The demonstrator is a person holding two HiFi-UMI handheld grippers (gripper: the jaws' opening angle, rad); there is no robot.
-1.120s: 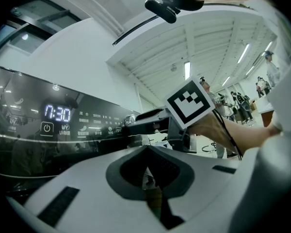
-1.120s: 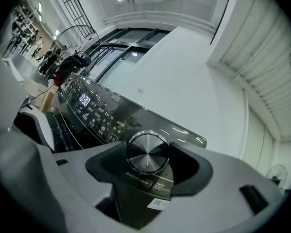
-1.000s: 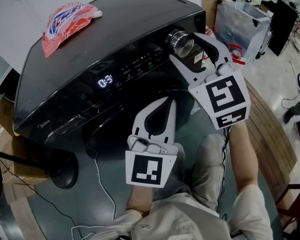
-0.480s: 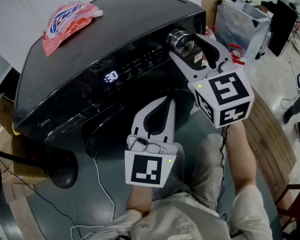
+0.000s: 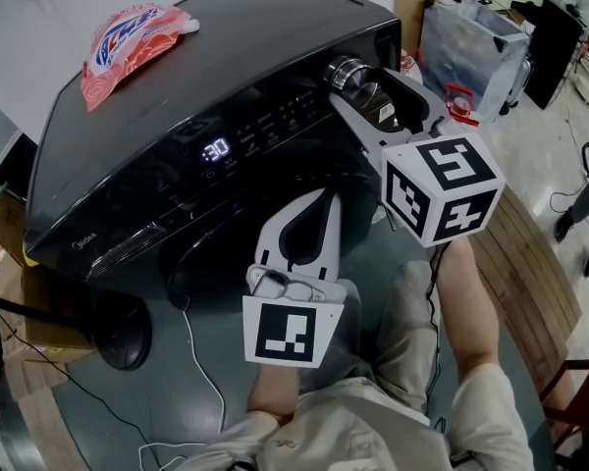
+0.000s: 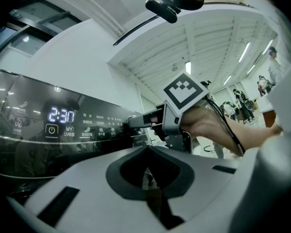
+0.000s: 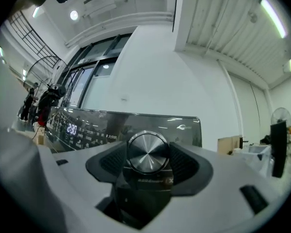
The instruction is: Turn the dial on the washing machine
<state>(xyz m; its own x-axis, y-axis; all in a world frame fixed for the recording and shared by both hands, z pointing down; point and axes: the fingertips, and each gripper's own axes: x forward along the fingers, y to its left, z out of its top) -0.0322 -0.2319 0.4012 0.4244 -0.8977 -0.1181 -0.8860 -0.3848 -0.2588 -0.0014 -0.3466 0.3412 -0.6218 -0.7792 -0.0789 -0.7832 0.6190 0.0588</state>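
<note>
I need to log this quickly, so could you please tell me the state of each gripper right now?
The left tongs: closed, holding nothing.
The right tongs: closed on the round brushed-metal dial.

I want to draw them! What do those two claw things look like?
Both the left gripper and the right gripper have flat, curved white jaws with dark inner lining. The left cube and right cube are white with black square markers. The person wears light grey clothes.

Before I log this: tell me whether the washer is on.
On: the washer display shows lit digits, 2:30.
</note>
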